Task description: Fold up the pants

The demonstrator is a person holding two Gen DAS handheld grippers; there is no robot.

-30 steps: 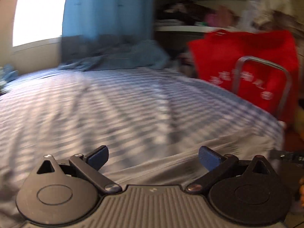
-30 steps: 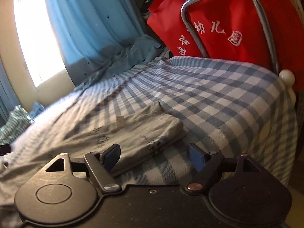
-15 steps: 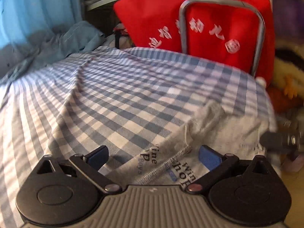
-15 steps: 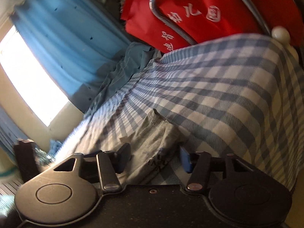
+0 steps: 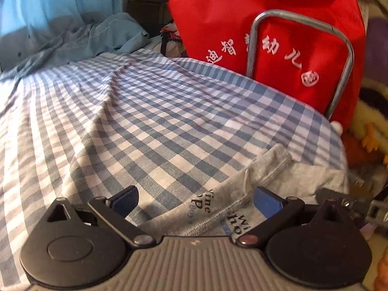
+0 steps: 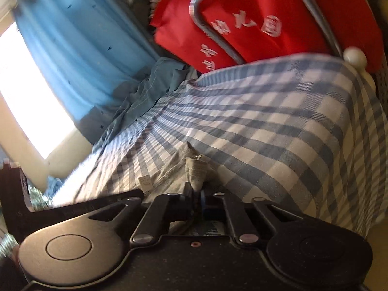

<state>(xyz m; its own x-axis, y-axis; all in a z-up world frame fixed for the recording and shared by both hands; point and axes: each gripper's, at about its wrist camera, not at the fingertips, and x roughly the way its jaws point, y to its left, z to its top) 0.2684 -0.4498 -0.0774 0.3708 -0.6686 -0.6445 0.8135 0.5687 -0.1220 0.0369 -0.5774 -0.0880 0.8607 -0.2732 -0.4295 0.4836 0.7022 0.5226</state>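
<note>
On the near right corner of the checked bedspread (image 5: 150,111), grey pants (image 5: 245,208) lying flat, printed lettering up, hem toward the far right. Right gripper (image 6: 197,197) clamped shut on a bunched fold of the pants' edge, cloth pinched between the pads and poking up past them. Left gripper (image 5: 194,200) hanging wide open just above the printed fabric, blue pads either side of a seam, nothing held. Step in hand, by the look of it: taking hold of two points on one end of the pants before lifting it over. Next move calls for lowering and closing the left pads on the cloth, then carrying both holds together so the fold lands square. Beyond the metal bed rail (image 5: 339,77), a red fabric bag (image 5: 278,12) standing upright; contents hidden from both views.
</note>
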